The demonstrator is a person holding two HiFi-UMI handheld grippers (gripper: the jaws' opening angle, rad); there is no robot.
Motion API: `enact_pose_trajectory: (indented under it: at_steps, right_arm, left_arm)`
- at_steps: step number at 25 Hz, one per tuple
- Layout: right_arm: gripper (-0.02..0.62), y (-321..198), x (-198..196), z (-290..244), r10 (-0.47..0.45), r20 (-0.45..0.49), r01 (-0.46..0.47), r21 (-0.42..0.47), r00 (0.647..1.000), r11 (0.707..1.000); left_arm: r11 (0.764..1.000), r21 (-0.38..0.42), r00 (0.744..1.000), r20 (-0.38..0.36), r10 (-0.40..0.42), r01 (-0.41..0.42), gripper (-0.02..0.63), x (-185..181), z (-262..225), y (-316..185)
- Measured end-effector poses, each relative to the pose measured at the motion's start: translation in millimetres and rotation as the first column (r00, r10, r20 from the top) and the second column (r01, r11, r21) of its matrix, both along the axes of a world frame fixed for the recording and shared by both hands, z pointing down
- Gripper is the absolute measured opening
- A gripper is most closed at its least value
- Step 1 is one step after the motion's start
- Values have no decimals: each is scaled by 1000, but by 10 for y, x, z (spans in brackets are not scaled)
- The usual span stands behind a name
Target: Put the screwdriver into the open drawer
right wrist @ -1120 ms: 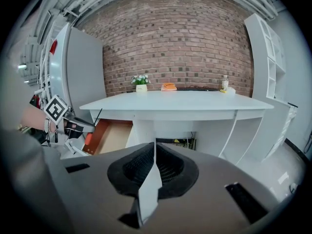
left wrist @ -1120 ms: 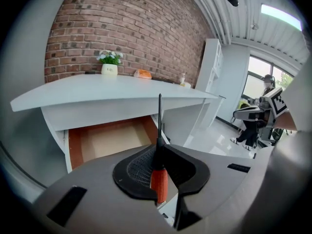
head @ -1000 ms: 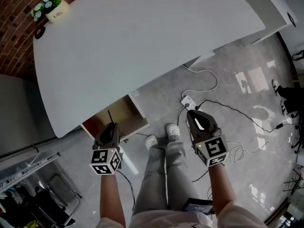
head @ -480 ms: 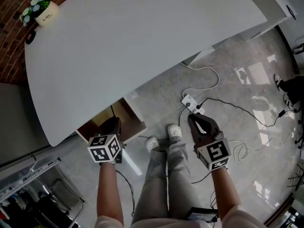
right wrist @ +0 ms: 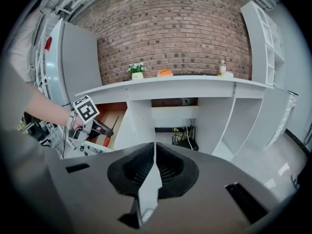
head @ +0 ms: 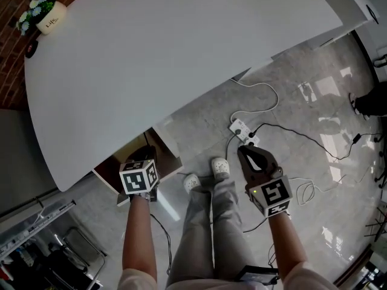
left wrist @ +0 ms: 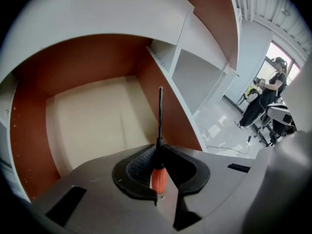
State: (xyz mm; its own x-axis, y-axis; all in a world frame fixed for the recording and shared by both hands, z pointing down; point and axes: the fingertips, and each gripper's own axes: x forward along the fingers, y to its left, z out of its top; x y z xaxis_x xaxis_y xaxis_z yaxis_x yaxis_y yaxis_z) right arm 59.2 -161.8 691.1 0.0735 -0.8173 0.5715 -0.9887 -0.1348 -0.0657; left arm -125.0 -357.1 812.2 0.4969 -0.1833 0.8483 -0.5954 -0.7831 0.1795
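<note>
The screwdriver [left wrist: 159,178] has an orange handle and a thin black shaft that points straight ahead over the beige floor of the open drawer [left wrist: 92,123]. My left gripper [left wrist: 158,152] is shut on the handle and hovers above the drawer. In the head view the left gripper [head: 141,157] sits over the drawer [head: 115,165] under the white table's edge. My right gripper [head: 243,151] hangs over the floor to the right, shut, with nothing in it. From the right gripper [right wrist: 153,152] view, the left gripper [right wrist: 95,126] shows tilted down at the drawer [right wrist: 111,117].
The large white table [head: 181,53] fills the upper half, with a flower pot [head: 41,14] at its far left corner. A power strip [head: 242,128] and cables lie on the floor. The person's shoes [head: 219,167] stand between the grippers. A brick wall [right wrist: 170,33] stands behind.
The left gripper has tipped forward and down over the drawer with the screwdriver; its marker cube now faces up more. The right gripper has barely moved.
</note>
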Motion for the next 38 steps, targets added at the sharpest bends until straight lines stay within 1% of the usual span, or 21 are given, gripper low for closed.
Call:
enact_pose_trajectory:
  at_steps: [5,8,14,21,25,29,38]
  right_arm:
    - [25,21,24,56,-9,13,9,-11,1000,1000]
    - [25,30,31,78,-17,16,18,-17,1000,1000]
    - [25,19,25,-1,-38,14,39,-20,999,999]
    - [25,-42,34,-480,-77,-9,77,3,997,997]
    - [25,-64,36,-787,-92,-18,93,22,996,995]
    - [25,-61,19,-1039,-106,-29,107,28,994,994]
    - [25,-221,63,-1654,-133,-72,137,55,988,989]
  left_arm:
    - [1000,-27,1000,9,-15,15,64,27,70,62]
    - [999,-17,1000,1,-28,28,78,34,53,38]
    - [999,-8,999,-4,-39,39,78,17,-59,76]
    - [998,-8,997,-34,-65,65,78,14,-449,231]
    - [998,-3,997,-47,-65,65,78,14,-715,348]
    - [997,-4,995,-59,-80,80,78,-52,-973,449]
    - [991,12,986,-108,-129,131,77,-87,-1592,390]
